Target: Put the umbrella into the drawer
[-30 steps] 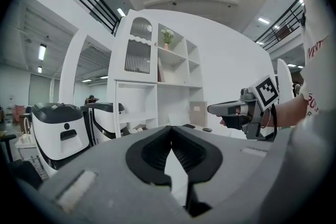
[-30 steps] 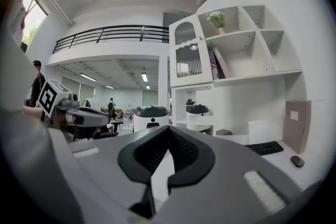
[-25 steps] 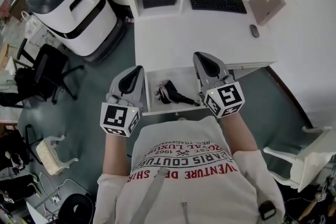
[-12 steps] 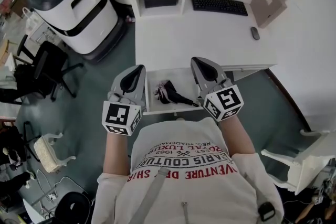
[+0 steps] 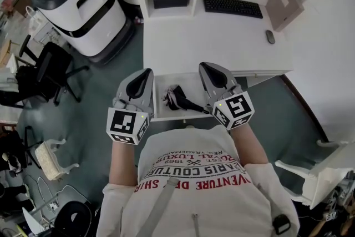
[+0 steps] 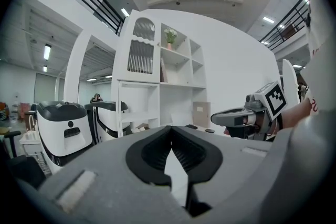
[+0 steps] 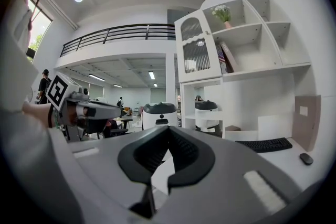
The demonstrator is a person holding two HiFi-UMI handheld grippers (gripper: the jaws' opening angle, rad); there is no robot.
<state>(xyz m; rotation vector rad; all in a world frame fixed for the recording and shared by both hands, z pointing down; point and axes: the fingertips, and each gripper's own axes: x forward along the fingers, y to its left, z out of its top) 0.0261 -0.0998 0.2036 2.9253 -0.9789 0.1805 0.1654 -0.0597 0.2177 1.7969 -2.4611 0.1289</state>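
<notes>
1. The left tool (image 5: 146,73) and the right tool (image 5: 204,66) are both clenched on nothing, each gripper view showing the pads met at the tip; they hover on either side of the open drawer (image 5: 176,116).
2. The umbrella (image 5: 181,98), folded and dark, lies inside the drawer, one end reaching toward the right wall; placing looks done, so the step in hand is probably shutting the drawer.
3. First check that no part of the umbrella rides over the rim; in the head view it seems to sit within, though the end nearest the right tool is hard to judge.
4. Press a clenched tip squarely against the drawer front, near its middle, so it slides under the desk (image 5: 216,44) without skewing.
5. Push gently and evenly; a sharp shove could jolt the umbrella and jam it against the frame.
</notes>
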